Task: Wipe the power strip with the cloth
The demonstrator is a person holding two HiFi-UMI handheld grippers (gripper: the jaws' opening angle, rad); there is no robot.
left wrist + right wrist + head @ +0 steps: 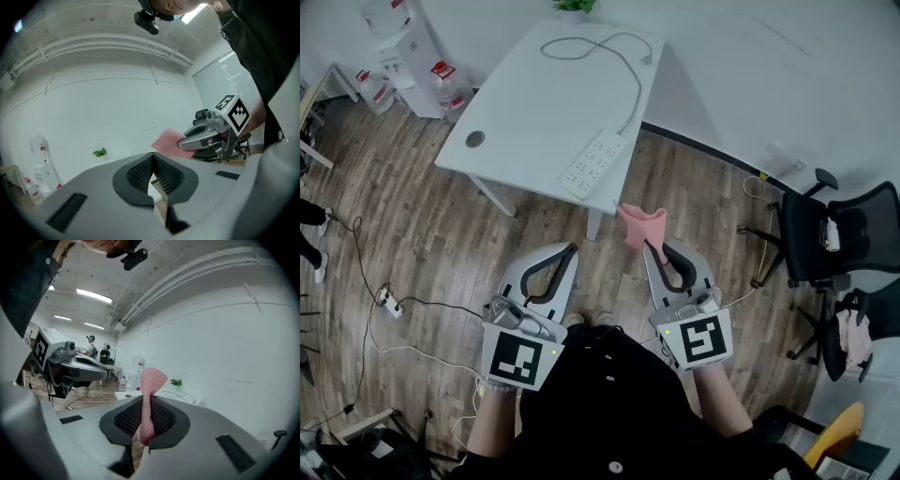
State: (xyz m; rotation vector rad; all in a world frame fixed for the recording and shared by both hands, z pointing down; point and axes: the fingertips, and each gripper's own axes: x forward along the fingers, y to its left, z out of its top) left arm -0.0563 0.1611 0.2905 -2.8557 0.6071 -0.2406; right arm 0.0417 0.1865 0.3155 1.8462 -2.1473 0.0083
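1. Presently the right gripper (649, 246) has its fingers clamped on the pink cloth (151, 378), which runs up between them and flares out past their tips.
2. The left gripper (151, 155) has its fingers closed tip to tip, with nothing between them.
3. In the head view both grippers hang over the wood floor (422, 234), the left at 9 o'clock of the right, on the near side of the bench (516, 103).
4. The white power strip (594, 165) lies on the bench at its near edge, at about 12 o'clock from the grippers and apart from the cloth.
5. Its grey cable (639, 94) runs on toward 12 o'clock across the bench.
6. A black office chair (825, 234) stands at 3 o'clock.
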